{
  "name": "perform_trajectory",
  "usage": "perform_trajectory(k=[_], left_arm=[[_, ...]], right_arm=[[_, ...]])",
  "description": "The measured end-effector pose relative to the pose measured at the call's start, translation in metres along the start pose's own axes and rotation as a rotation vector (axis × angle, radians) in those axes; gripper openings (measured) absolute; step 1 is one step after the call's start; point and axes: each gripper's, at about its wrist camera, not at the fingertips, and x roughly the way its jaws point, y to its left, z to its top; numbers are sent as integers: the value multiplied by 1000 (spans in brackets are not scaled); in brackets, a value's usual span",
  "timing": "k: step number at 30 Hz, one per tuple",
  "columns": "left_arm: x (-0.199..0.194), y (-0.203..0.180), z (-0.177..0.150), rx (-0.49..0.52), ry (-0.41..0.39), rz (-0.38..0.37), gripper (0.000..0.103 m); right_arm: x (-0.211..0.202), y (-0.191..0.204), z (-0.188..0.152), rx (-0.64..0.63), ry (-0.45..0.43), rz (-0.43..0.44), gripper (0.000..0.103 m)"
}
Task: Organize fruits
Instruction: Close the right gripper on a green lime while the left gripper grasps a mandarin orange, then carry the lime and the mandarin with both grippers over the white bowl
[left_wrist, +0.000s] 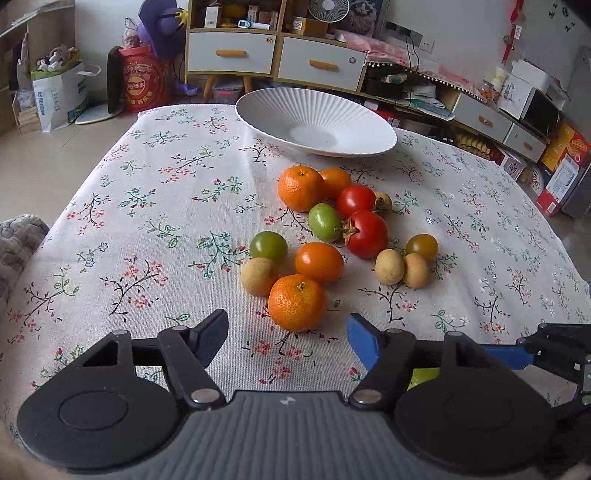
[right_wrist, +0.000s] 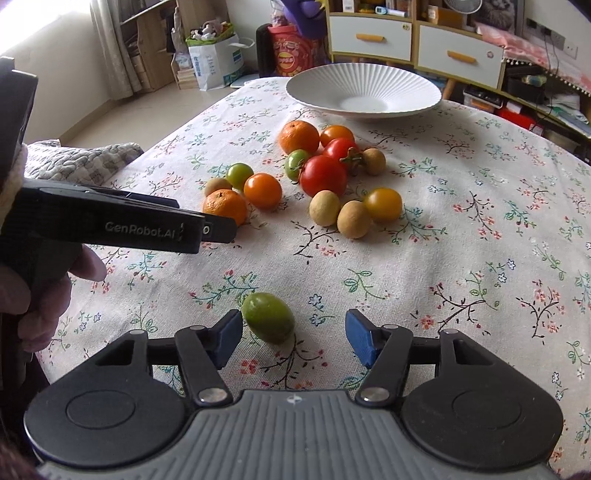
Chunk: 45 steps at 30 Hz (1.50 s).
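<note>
With both tongs part-open and empty, the right gripper (right_wrist: 293, 334) should centre the small green oval fruit (right_wrist: 268, 317), which sits nearer its left pad, before pinching gently, while the left gripper (left_wrist: 288, 332) straddles the near dimpled orange mandarin (left_wrist: 296, 302).

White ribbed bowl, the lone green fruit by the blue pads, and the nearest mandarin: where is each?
White ribbed bowl (left_wrist: 280, 107): left wrist view, on its bare inner wall.
Lone green fruit (right_wrist: 268, 317): right wrist view, on its middle.
Nearest mandarin (left_wrist: 296, 302): left wrist view, on its peel.
</note>
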Motion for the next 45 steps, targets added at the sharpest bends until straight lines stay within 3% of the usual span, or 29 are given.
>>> perform_trajectory(k=[11,13,15,28,45], left_arm=[[7,-3,1,45,-31,-19,38],[10,-2,0,49,-24,-14,30],[11,-1,0,47,-19,-19,26],[-1,-6,18,37,-47,-16,24],[-7,-16,67,-4,-126,-39,24]], right_arm=[[4,5,0,-40,3,15,36],[5,7,0,-49,5,29,27],[4,8,1,-56,5,25,27],[-3,-3,27,-8,-48,-13,26],[5,-58,102,198,-120,-9,26]])
